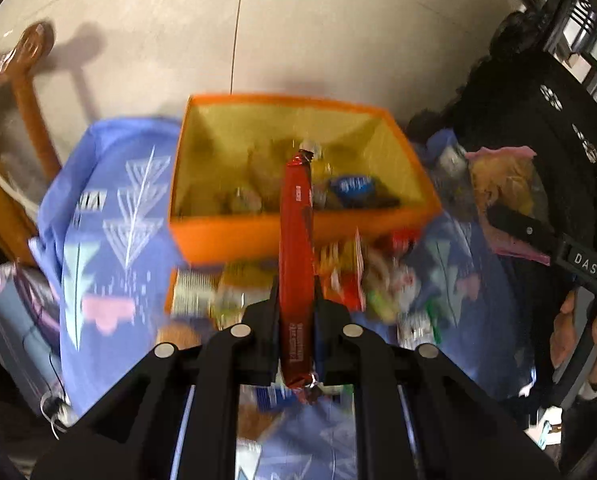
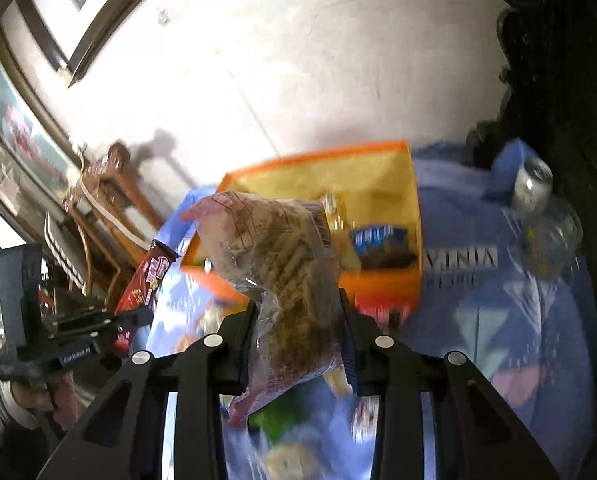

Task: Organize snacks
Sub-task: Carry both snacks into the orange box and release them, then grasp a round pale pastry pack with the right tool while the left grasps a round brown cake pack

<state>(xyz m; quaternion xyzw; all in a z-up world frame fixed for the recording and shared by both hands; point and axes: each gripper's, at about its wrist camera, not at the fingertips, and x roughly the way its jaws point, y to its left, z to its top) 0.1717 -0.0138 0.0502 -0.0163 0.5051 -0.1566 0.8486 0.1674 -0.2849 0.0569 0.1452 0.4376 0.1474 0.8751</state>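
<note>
My left gripper [image 1: 296,300] is shut on a long red biscuit pack [image 1: 296,240], held upright above the table in front of the orange box [image 1: 234,236]. The box holds several snacks, among them a blue packet [image 1: 352,186]. My right gripper [image 2: 298,312] is shut on a clear bag of brown stick snacks [image 2: 282,248], held above the table before the same orange box [image 2: 386,284]. In the right wrist view the left gripper [image 2: 138,316] with its red pack [image 2: 146,276] shows at the left. In the left wrist view the right gripper's bag [image 1: 502,184] shows at the right.
A blue patterned cloth [image 1: 110,220] covers the table. Several loose snack packets [image 1: 350,280] lie in front of the box. A can [image 2: 532,186] and a glass jar [image 2: 550,240] stand at the right. A wooden chair [image 1: 18,92] stands at the left.
</note>
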